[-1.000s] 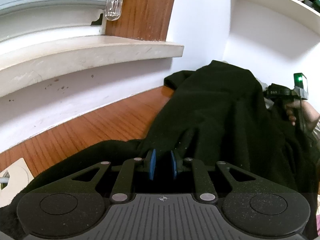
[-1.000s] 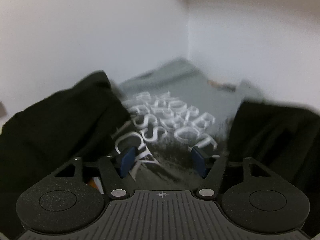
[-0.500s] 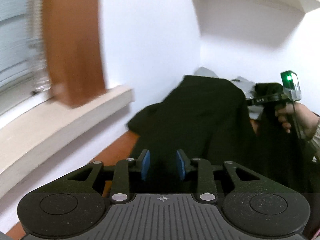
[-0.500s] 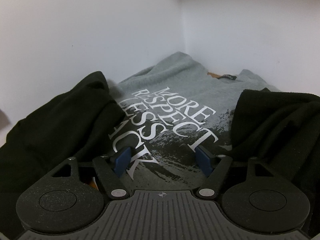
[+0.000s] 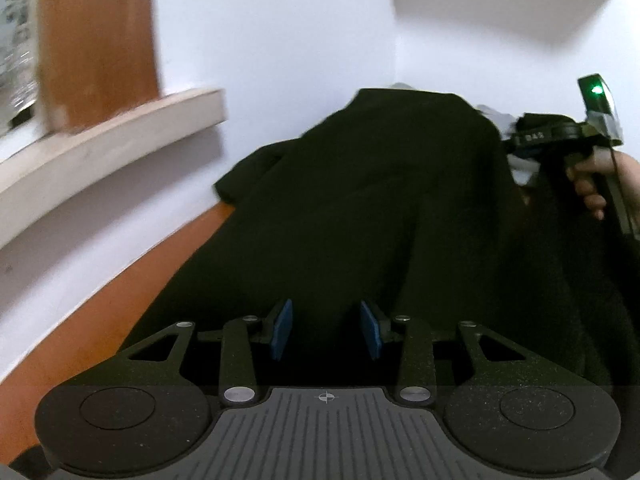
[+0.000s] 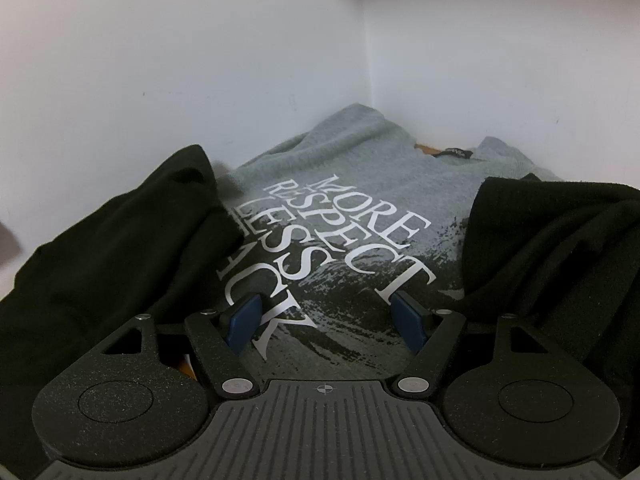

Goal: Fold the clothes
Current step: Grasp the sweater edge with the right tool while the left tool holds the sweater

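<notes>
A black garment (image 5: 380,200) lies long across the wooden table (image 5: 120,300) toward the corner of the room. My left gripper (image 5: 326,328) hovers low over its near end; the jaws are opening, and the blue pads (image 5: 282,328) stand apart without pressing the cloth. In the right wrist view a grey T-shirt (image 6: 360,168) with white lettering lies flat in the corner, with black cloth (image 6: 112,240) heaped on its left and more black cloth (image 6: 552,248) on its right. My right gripper (image 6: 326,318) is open above the shirt's print, holding nothing.
A white window sill (image 5: 112,132) and a wooden frame (image 5: 96,32) run along the left. White walls meet in a corner (image 6: 368,40) behind the clothes. A hand (image 5: 592,184) holds the right gripper's handle (image 5: 560,136) at the far right; a white shelf (image 5: 500,0) hangs above.
The left gripper has travelled along the black garment away from the window, and its pads have spread apart. The right gripper has stayed over the grey shirt, its jaws slightly wider.
</notes>
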A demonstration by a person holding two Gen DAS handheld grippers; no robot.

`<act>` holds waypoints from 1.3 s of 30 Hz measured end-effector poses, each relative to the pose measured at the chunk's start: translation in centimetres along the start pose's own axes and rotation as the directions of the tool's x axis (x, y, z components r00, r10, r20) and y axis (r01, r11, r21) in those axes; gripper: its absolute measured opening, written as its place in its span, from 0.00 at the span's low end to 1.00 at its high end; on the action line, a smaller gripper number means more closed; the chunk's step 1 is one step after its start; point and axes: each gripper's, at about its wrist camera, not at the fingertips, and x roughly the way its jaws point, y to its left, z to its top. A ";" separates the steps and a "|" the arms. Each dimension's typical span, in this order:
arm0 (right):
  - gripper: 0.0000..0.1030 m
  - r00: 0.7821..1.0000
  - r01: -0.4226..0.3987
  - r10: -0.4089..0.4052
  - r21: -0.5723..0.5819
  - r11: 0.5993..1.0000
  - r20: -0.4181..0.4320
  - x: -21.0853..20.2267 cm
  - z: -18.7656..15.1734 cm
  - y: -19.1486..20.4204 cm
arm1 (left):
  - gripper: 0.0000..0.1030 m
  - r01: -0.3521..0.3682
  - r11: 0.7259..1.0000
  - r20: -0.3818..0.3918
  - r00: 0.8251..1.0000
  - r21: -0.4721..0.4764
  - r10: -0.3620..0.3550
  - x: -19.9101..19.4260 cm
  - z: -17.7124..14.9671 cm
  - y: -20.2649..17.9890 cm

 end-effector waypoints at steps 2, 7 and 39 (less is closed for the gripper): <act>0.69 1.000 0.000 0.000 0.003 1.000 0.005 -0.1 0.0 -0.1 | 0.40 -0.001 1.000 -0.002 1.000 -0.014 0.001 -0.6 -0.5 0.3; 0.69 1.000 0.013 -0.013 -0.011 1.000 0.008 -0.1 0.0 0.1 | 0.40 -0.024 0.999 0.004 1.000 -0.029 0.024 -1.8 -1.6 0.6; 0.32 0.906 -0.401 0.424 0.321 0.858 -0.004 0.6 0.0 11.6 | 0.41 0.016 0.995 0.036 0.999 -0.097 -0.013 -3.6 -2.8 1.9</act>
